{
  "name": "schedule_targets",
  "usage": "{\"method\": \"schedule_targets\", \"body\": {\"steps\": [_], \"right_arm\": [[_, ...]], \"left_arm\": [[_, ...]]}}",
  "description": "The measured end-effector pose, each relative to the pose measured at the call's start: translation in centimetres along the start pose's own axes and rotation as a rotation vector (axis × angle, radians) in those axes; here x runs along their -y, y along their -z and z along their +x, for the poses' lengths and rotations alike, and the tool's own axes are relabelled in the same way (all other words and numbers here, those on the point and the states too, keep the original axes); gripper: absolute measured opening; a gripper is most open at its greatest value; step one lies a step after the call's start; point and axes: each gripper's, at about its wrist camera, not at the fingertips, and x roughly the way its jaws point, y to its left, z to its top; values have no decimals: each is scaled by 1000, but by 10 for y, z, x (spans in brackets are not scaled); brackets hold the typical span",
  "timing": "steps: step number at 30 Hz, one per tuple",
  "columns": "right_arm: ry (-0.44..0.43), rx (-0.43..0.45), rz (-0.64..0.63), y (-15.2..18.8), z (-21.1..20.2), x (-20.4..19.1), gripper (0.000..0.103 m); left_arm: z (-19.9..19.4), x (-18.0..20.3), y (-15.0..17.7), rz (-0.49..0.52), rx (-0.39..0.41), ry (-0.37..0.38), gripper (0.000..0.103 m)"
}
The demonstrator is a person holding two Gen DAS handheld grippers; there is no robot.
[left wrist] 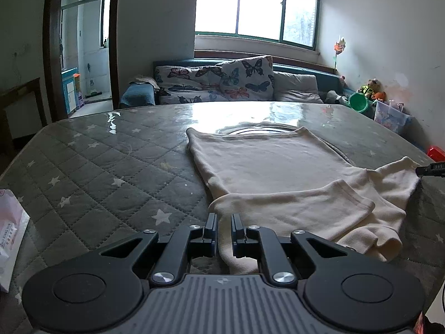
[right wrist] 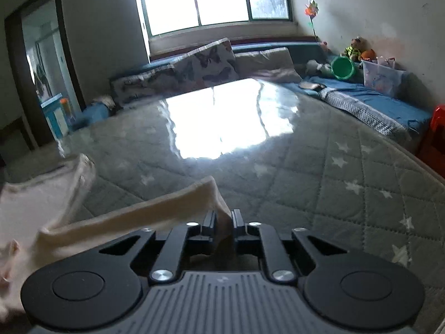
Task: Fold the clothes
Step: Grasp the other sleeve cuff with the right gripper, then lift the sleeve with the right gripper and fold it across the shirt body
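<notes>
Both grippers, left and right, clamped on cream shirt; best lifted evenly, folded flat onto table.

Quilted grey star-print table cover under glossy clear film, window glare at the far middle. Far side: blue sofa bench bearing butterfly-print cushions and a plain grey cushion. Above it, a large window with purple blind. Far right corner: green bucket, plush toys, clear storage box, pinwheel. Right edge: red stool. Far left: dark-framed doorway. Near left: pink-and-white packet.
</notes>
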Motion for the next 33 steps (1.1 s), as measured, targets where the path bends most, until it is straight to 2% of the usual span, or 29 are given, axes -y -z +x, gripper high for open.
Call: {"method": "schedule_targets", "body": {"steps": [3,9,12,17,19,23,25,26,27,33], "right_arm": [[-79,50,8,-12,-20,-13,7],[-330,154,-46,-37,-61,-69,6],[-480,194,-88,-46,-78,-109,6],[-678,205,-172,-50,-88,-179,5],[-745,179,-194,-46,-86,-205,5],[-827,143,-258,-32,-85,-246,7],[-795,150,-309,-30,-87,-248,10],[-779,154,-335,-28,-88,-249,16],[-735,157,-361,-26,-88,-245,17],[-514,3,-491,6,-58,-215,25]], "left_arm": [[0,0,0,-5,4,4,12],[2,0,1,-22,7,17,12],[1,0,1,-32,15,24,12],[-1,0,1,-47,32,41,12],[-2,0,1,-52,37,47,12],[-4,-2,5,-62,39,53,12],[-5,-3,6,-64,39,55,12],[-5,-3,7,-64,40,57,12],[-6,-4,7,-64,42,58,12],[-2,-3,5,-71,38,69,12]]}}
